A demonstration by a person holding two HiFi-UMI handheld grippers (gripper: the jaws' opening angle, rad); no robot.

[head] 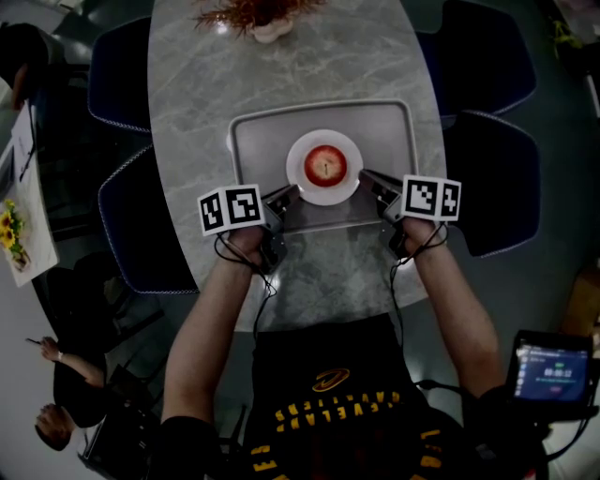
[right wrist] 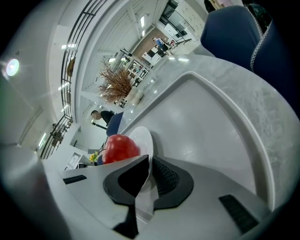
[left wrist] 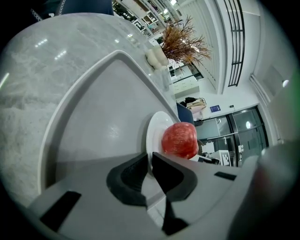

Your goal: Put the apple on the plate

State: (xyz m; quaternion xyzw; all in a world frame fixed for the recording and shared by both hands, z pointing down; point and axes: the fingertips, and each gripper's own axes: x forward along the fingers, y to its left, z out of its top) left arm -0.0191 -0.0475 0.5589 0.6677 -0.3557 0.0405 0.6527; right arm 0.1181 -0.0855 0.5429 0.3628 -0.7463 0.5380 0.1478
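A red apple [head: 325, 166] sits in the middle of a small white plate [head: 345, 190], which rests on a grey tray [head: 258, 141]. My left gripper [head: 298, 191] is at the plate's near-left rim and my right gripper [head: 364, 174] is at its right rim. In the left gripper view the plate [left wrist: 154, 129] runs edge-on between the dark jaws of the left gripper [left wrist: 150, 163], with the apple [left wrist: 179, 139] just beyond. In the right gripper view the plate [right wrist: 143, 137] passes between the jaws of the right gripper [right wrist: 150, 165], which pinch its rim beside the apple [right wrist: 120, 147].
The tray lies on an oval grey marble table [head: 187, 84]. A vase of dried branches [head: 255, 15] stands at the far end. Dark blue chairs [head: 141, 225] flank both sides. A screen [head: 553, 367] is at lower right, and a person [head: 56, 412] at lower left.
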